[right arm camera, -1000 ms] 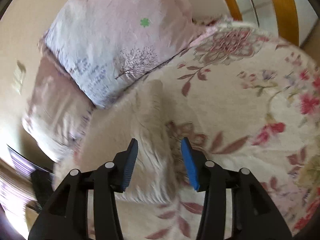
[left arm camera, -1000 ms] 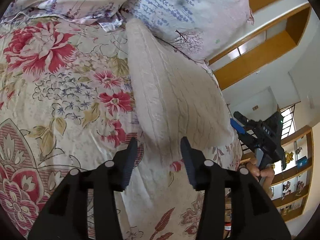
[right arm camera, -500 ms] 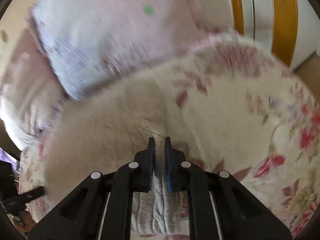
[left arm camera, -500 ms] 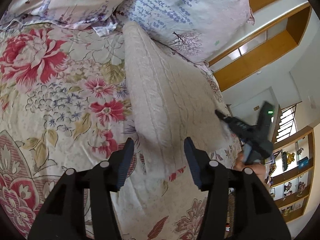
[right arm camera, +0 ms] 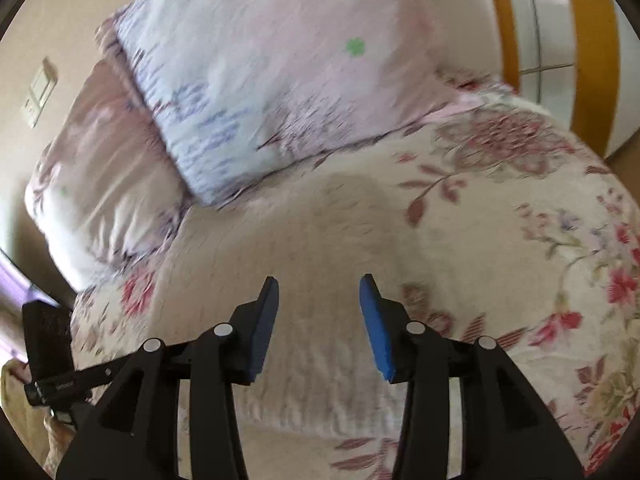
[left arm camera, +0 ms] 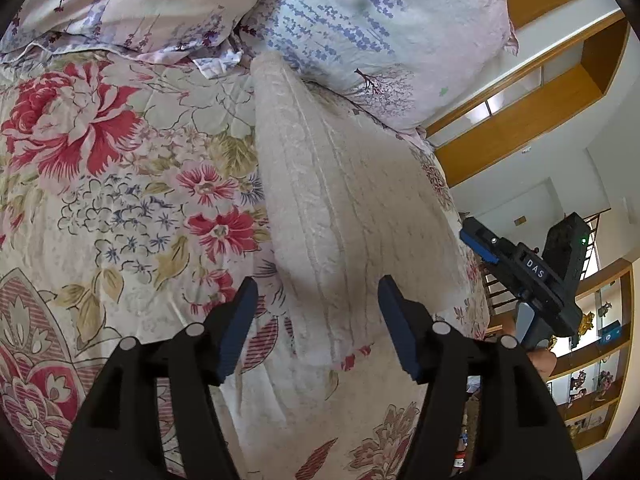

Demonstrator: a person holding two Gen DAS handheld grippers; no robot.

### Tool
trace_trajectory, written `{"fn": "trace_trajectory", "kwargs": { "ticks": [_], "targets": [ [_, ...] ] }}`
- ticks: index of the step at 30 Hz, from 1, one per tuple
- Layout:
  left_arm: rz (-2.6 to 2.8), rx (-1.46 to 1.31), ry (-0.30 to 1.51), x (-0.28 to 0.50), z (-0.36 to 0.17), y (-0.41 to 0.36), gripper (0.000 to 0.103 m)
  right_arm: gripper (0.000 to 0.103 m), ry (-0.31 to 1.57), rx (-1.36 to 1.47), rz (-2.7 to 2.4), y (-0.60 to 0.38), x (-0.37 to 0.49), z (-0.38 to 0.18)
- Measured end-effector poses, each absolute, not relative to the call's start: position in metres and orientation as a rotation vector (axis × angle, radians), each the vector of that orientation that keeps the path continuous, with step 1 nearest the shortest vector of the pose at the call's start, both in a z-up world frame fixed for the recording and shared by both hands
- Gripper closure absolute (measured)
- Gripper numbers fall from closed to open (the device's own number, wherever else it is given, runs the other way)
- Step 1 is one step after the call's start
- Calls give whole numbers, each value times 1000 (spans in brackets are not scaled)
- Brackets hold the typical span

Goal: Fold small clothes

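Note:
A cream knitted garment [left arm camera: 344,208] lies folded in a long strip on the floral bedspread [left arm camera: 120,184], reaching up to the pillows. My left gripper [left arm camera: 314,328] is open and empty, hovering over the garment's near end. My right gripper [right arm camera: 318,324] is open and empty above the same garment [right arm camera: 312,256], which looks blurred in the right wrist view. The right gripper also shows in the left wrist view [left arm camera: 480,242] beside the garment's right edge, off the bed's side.
Two floral pillows [left arm camera: 384,28] lie at the head of the bed, touching the garment's far end. The bed's right edge [left arm camera: 476,280] drops off toward wooden shelves [left arm camera: 600,340]. A wooden cabinet [left arm camera: 532,108] stands behind.
My right gripper closed on the garment's edge half a second ago, then released it and drew back open. The garment now lies flatter and wider. My left gripper opened slightly wider.

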State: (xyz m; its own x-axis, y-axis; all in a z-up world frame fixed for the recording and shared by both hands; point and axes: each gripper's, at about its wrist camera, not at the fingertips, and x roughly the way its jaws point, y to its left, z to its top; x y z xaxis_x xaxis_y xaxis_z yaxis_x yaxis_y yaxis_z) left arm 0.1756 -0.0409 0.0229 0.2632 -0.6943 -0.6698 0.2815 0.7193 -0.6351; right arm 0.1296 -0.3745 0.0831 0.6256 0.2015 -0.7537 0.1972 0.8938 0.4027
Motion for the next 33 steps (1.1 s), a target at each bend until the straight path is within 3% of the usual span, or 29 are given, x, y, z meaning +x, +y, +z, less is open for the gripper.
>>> {"fn": "trace_trajectory", "kwargs": {
  "ticks": [9,16,17,20,21,33],
  "targets": [
    [-670,-418,1115,179,22,-43,37,58,999,451,-65,-372,131,45],
    [-651,-422,1107,190,23,-46,27,56,1028,557,-22,-389,125,54],
    [-649,-421,1107,193,24,-46,26,53,1024,585,-14,-393,126,58],
    [-645,-437,1106,202,25,-45,25,24,966,676,-6,-408,130,73],
    [-644,-449,1108,207,25,-44,25,21,955,677,-18,-412,133,76],
    [-673,-547,1180,244,3,-55,25,21,1045,868,53,-441,173,27]
  ]
}}
